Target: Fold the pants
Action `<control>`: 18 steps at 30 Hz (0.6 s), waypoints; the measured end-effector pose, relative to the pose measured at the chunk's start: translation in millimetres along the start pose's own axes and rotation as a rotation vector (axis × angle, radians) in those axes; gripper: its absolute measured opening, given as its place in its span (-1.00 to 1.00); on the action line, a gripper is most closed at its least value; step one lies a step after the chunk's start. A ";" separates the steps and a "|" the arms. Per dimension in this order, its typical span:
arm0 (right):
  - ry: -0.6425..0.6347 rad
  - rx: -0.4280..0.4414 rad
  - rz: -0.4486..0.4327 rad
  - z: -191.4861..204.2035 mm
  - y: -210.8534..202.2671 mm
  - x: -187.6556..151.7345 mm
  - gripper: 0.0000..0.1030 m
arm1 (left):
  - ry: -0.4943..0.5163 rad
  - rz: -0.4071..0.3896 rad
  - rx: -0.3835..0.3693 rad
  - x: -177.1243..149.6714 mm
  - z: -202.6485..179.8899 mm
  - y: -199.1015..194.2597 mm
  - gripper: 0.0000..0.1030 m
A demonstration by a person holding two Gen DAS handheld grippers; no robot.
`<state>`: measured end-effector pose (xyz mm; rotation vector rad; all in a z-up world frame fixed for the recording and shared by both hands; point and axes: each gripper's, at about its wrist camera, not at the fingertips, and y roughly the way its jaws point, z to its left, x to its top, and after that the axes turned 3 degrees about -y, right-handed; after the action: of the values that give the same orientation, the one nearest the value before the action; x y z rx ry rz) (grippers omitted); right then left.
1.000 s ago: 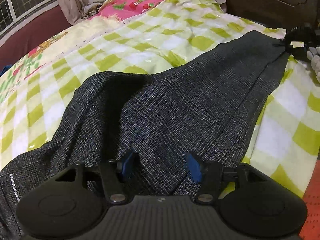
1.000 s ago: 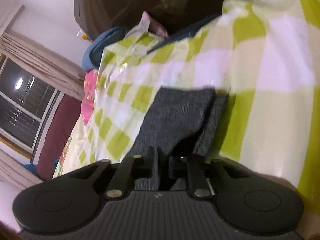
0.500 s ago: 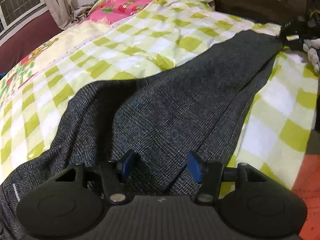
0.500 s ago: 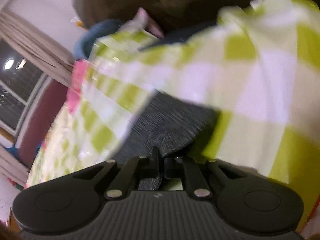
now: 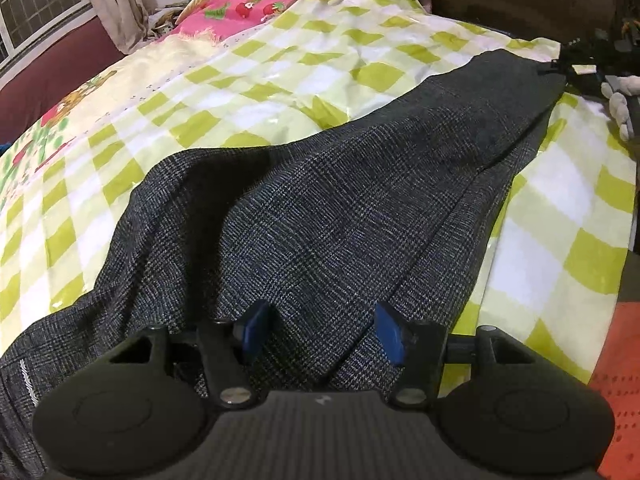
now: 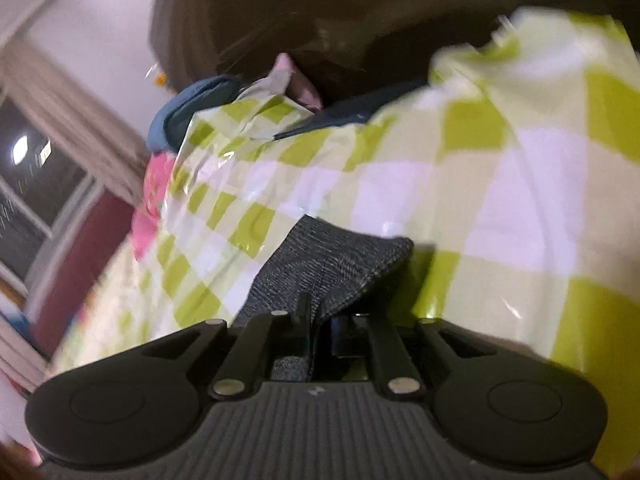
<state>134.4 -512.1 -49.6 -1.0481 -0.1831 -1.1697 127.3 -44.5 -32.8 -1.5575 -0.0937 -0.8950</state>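
Pants (image 5: 340, 208) of dark grey check are laid lengthwise across a green-and-white checked bedspread (image 5: 320, 40). The hem is pinched in the right gripper (image 6: 320, 320); its jaws, nearly together, are easing slightly apart with cloth between them, apparently so the leg end can be carried over. The left gripper (image 5: 320, 330) is held released above the waist end, blue pads (image 5: 256, 330) clear of the fabric, seemingly poised to pin or seize it.
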 end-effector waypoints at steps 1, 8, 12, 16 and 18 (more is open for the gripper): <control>-0.026 -0.001 0.004 4.5 2.7 1.3 -0.82 | 0.002 0.002 0.000 0.2 0.0 -0.1 0.37; 0.003 0.115 -0.007 17.2 3.4 21.5 -0.83 | 0.008 0.006 0.006 1.1 -1.6 0.8 0.37; -0.054 0.303 -0.108 31.6 -13.6 24.9 -0.92 | 0.008 0.011 0.000 0.8 -0.1 2.7 0.37; -0.028 0.084 0.084 6.2 30.4 16.9 -0.90 | 0.010 0.004 0.001 0.5 -0.4 1.2 0.38; -0.025 0.051 0.100 -5.8 34.1 9.6 -0.91 | 0.001 -0.002 -0.002 -0.9 0.3 1.3 0.38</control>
<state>164.2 -522.7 -66.6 -1.0157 -0.1770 -1.0570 127.5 -44.1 -34.4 -1.5592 -0.0932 -0.8974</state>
